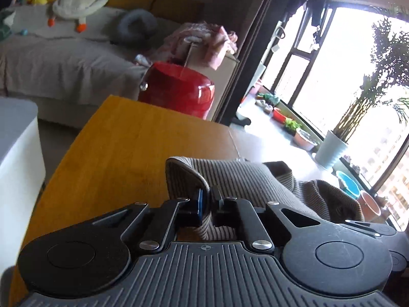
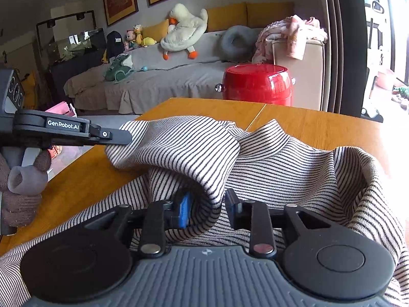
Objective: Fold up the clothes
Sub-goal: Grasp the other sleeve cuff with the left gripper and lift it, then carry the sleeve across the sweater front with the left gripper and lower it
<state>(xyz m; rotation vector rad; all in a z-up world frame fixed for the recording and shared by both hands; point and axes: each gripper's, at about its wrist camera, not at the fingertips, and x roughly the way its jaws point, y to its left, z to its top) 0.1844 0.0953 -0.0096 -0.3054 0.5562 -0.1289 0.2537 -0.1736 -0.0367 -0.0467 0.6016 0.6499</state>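
A black-and-white striped top [image 2: 268, 158] lies bunched on the wooden table [image 2: 319, 128], collar towards the far side. My left gripper [image 1: 207, 199] is shut on a folded edge of the striped top [image 1: 242, 179], lifted off the table [image 1: 122, 140]. In the right wrist view the left gripper [image 2: 126, 138] comes in from the left, pinching a corner of the cloth and holding it up. My right gripper [image 2: 207, 204] is low over the near part of the garment. Its jaws stand apart with a drooping fold of the cloth between them, and a gap shows beside the right finger.
A red drum-shaped stool [image 2: 258, 84] stands beyond the table's far edge, with a grey covered sofa [image 2: 153, 84] and plush toys behind it. A white unit [image 1: 18, 153] is left of the table. Potted plants [image 1: 332, 148] line the window on the right.
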